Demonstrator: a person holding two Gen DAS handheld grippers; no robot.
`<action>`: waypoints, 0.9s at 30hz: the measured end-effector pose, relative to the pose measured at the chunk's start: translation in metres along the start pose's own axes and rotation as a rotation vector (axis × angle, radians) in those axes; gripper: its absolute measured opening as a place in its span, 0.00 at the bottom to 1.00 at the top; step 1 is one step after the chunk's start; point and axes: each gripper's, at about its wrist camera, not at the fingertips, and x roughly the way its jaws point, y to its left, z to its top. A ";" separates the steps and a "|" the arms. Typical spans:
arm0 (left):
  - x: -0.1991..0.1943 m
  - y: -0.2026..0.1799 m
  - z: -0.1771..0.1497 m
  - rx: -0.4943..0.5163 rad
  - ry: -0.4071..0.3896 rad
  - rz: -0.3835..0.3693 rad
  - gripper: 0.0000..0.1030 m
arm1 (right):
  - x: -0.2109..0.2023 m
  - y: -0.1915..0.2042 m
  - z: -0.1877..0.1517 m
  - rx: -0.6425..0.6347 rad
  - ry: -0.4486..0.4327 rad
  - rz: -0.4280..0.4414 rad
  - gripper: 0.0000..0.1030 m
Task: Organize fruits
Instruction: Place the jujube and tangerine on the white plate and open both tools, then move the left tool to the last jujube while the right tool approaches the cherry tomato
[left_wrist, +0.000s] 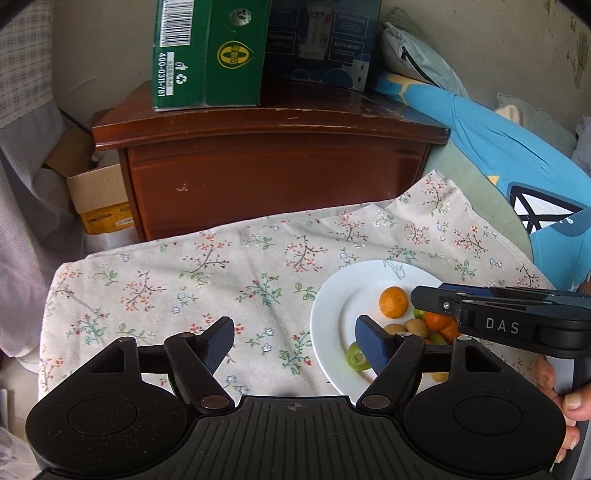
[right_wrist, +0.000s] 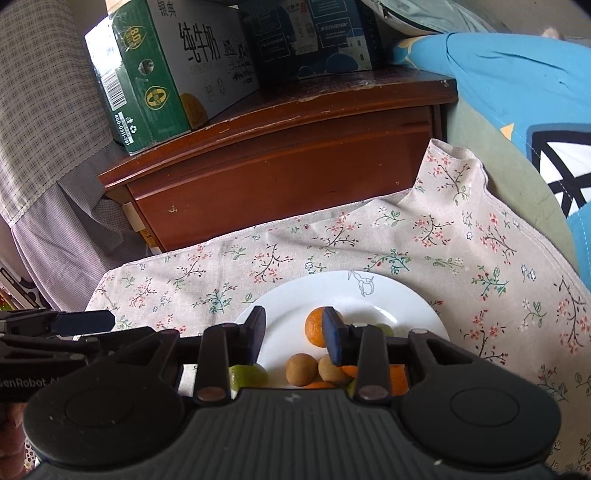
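Observation:
A white plate (left_wrist: 327, 317) (right_wrist: 410, 297) lies on a floral cloth and holds small fruits. A mandarin (left_wrist: 393, 302) (right_wrist: 313, 328) sits apart toward the far side. Nearer are two brown round fruits (left_wrist: 415, 326) (right_wrist: 302, 369), a green fruit (left_wrist: 357, 356) (right_wrist: 248, 374) by the left rim, and more orange ones (left_wrist: 437, 320) (right_wrist: 398, 380). My left gripper (left_wrist: 295, 343) is open with nothing between its pads, over the cloth at the plate's left edge. My right gripper (right_wrist: 294, 334) hovers over the plate with a narrow gap and nothing in it.
The floral cloth (left_wrist: 207, 280) covers the near surface. Behind it stands a brown wooden cabinet (left_wrist: 266, 173) with a green carton (left_wrist: 207, 55) and a dark blue box (left_wrist: 321, 40) on top. Blue bedding (left_wrist: 498, 155) lies to the right, cardboard boxes (left_wrist: 99, 199) to the left.

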 end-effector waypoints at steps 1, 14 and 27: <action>-0.004 0.003 -0.001 -0.006 -0.003 0.008 0.75 | -0.003 0.004 -0.003 -0.007 0.005 0.008 0.34; -0.030 0.022 -0.019 -0.012 0.014 0.051 0.75 | -0.018 0.055 -0.061 -0.098 0.093 0.089 0.34; -0.029 0.037 -0.021 -0.047 0.028 0.066 0.76 | 0.006 0.068 -0.088 -0.086 0.203 0.060 0.33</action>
